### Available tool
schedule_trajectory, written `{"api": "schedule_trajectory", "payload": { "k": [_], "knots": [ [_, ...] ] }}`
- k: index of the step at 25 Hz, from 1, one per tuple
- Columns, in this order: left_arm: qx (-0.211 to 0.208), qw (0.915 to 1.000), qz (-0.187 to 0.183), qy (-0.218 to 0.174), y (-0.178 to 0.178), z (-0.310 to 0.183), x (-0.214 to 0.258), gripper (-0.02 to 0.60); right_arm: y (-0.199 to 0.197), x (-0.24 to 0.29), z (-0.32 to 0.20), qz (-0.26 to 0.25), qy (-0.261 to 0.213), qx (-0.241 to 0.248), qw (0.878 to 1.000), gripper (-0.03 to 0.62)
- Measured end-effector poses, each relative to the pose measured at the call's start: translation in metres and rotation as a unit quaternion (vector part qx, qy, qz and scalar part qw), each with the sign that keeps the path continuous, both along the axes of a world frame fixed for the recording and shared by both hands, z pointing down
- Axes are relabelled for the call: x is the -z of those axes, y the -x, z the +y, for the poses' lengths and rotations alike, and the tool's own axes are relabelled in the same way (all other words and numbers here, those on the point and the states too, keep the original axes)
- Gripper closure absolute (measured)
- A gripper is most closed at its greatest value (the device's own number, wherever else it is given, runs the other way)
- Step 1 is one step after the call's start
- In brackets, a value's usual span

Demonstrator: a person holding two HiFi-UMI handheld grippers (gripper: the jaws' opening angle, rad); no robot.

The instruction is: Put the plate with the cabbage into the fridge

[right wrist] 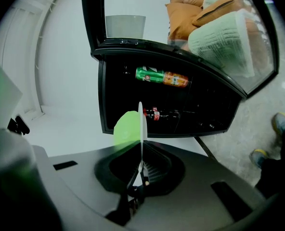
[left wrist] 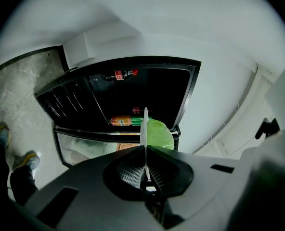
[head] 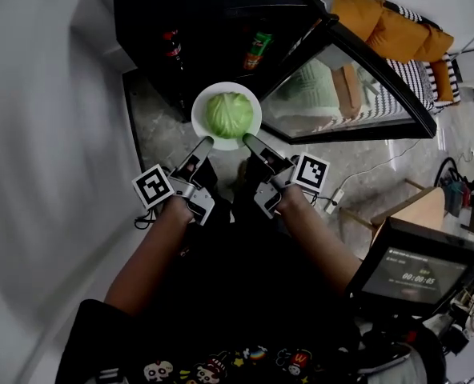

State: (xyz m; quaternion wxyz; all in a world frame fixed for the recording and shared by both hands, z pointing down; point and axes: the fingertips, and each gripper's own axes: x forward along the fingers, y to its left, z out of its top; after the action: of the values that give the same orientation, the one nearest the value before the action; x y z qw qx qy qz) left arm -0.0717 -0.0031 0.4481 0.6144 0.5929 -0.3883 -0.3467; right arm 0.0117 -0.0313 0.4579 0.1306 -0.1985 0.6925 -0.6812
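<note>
A white plate (head: 202,105) carries a green cabbage (head: 229,114) in front of the open black fridge (head: 205,22). My left gripper (head: 203,144) is shut on the plate's near left rim, and my right gripper (head: 248,142) is shut on its near right rim. In the left gripper view the plate (left wrist: 145,129) shows edge-on between the jaws, with the cabbage (left wrist: 160,134) to its right. The right gripper view has the plate (right wrist: 140,121) edge-on too, the cabbage (right wrist: 127,127) on its left. Both views face the dark fridge interior.
The glass fridge door (head: 357,86) stands open to the right. Inside the fridge lie a green-and-orange bottle (right wrist: 161,77) and a dark bottle with a red label (right wrist: 161,114). A white wall (head: 45,134) runs along the left. Cables (head: 397,162) and an orange cushion (head: 393,26) lie at the right.
</note>
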Motion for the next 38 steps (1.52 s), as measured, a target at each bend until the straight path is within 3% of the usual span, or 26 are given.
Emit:
{"api": "schedule_trajectory", "payload": {
  "k": [12, 18, 22, 27, 31, 35, 38],
  "knots": [
    [0.07, 0.9974, -0.017, 0.004, 0.007, 0.003, -0.01, 0.566, 0.01, -0.01, -0.01, -0.015, 0.002, 0.076, 0.997, 0.577],
    [0.081, 0.9962, -0.033, -0.001, 0.005, 0.006, -0.003, 0.566, 0.008, -0.006, -0.009, -0.032, 0.002, 0.078, 0.996, 0.577],
    [0.073, 0.9959, -0.035, -0.041, 0.003, 0.004, -0.012, 0.566, 0.006, -0.012, -0.01, -0.033, -0.039, 0.067, 0.996, 0.577],
    [0.072, 0.9956, -0.029, -0.053, 0.0, 0.006, -0.012, 0.566, 0.003, -0.01, -0.008, -0.029, -0.057, 0.062, 0.996, 0.577],
    [0.062, 0.9975, -0.023, -0.024, 0.004, 0.002, -0.01, 0.566, 0.006, -0.009, -0.009, -0.026, -0.028, 0.048, 0.998, 0.577],
    [0.054, 0.9981, 0.018, 0.025, -0.003, 0.008, -0.014, 0.566, -0.002, -0.008, -0.002, 0.011, 0.018, 0.031, 0.999, 0.577],
    [0.046, 0.998, 0.022, 0.039, 0.0, 0.007, -0.013, 0.566, -0.002, -0.007, -0.002, 0.023, 0.028, 0.021, 0.999, 0.577]
  ]
}}
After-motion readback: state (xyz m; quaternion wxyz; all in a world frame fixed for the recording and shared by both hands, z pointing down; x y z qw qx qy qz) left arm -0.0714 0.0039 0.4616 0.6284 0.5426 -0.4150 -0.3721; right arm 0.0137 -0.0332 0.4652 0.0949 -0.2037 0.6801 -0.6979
